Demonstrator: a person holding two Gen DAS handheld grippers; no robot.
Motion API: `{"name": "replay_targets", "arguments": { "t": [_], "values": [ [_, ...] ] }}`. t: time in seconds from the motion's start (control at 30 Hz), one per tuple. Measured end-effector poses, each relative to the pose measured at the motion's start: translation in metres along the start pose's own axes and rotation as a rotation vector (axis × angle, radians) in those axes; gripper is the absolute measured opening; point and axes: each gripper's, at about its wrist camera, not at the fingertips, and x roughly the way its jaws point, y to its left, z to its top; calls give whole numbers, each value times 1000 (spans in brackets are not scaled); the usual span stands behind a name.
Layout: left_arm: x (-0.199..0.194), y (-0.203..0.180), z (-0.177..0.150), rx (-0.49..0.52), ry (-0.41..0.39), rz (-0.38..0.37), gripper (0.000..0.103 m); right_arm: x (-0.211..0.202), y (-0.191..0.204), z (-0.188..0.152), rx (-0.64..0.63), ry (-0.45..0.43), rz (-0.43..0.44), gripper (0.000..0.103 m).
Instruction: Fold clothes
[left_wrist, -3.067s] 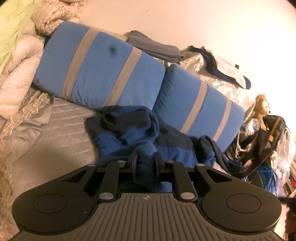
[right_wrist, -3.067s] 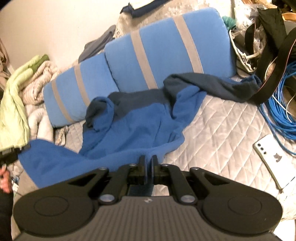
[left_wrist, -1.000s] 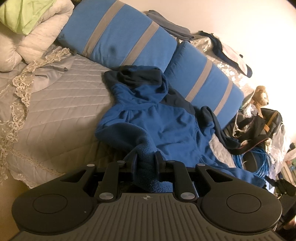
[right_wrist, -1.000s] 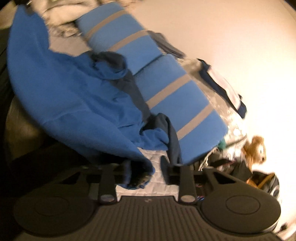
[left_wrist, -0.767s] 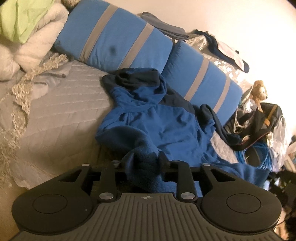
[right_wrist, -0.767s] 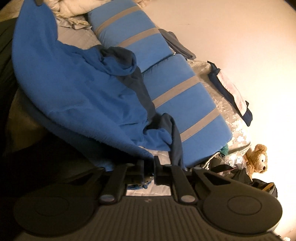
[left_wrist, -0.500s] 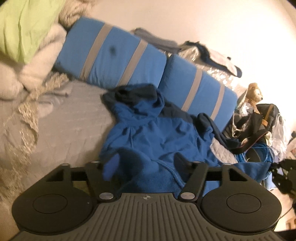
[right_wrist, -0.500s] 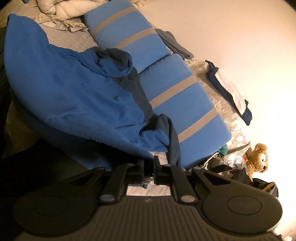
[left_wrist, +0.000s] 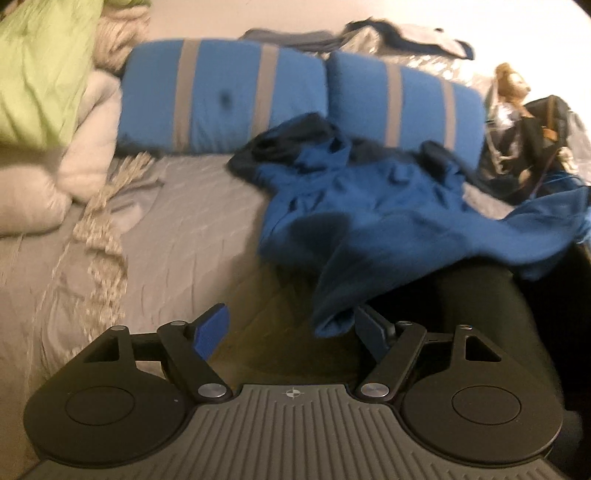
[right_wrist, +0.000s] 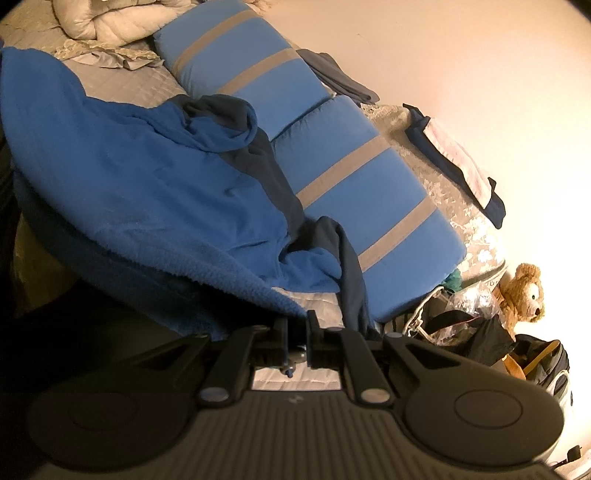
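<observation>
Far left in the left wrist view, a lime green cover (left_wrist: 40, 62) sits heaped on pale bedding (left_wrist: 48, 192), and a lace trim (left_wrist: 99, 229) trails down the grey quilted bed (left_wrist: 177, 229). Two blue striped pillows (left_wrist: 225, 96) line the wall, with dark folded clothes (left_wrist: 291, 37) tucked behind them. The left gripper (left_wrist: 291, 328) hangs with its jaws released and spread wide, gripping nothing; a loose flap of the blue fleece hoodie (left_wrist: 373, 214) dangles just by its right finger. The hoodie sprawls across the bed, hood up against the pillows, one edge stretched off to the right. Past it, a teddy bear (left_wrist: 511, 81) perches over a dark bag (left_wrist: 532, 147) and a clutter of cables.

Over to the right wrist view: the right gripper (right_wrist: 297, 341) has its jaws clenched on the hoodie's hem, fleece rising straight from the fingertips. The hoodie (right_wrist: 147, 177) drapes wide to the left, blocking most of the bed (right_wrist: 125, 85). A dark sleeve (right_wrist: 351, 280) drops beside the pillows (right_wrist: 332, 170), and the bear (right_wrist: 524, 288) sits far right.
</observation>
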Motion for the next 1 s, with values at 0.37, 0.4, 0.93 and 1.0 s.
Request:
{"name": "replay_targets", "arguments": {
  "t": [0.37,0.4,0.93,1.0],
  "values": [
    [28,18,-8,-228,-99,37,65,0,-2,-7,42,12,4,10],
    [30,18,-7,-242,-101,35,57,0,-2,-8,45,14,7,10],
    [26,8,9,-203,-114,73,43,0,17,-1,-107,30,42,42],
    [26,7,10,-198,-113,69,36,5,18,1,-115,37,44,41]
  ]
}}
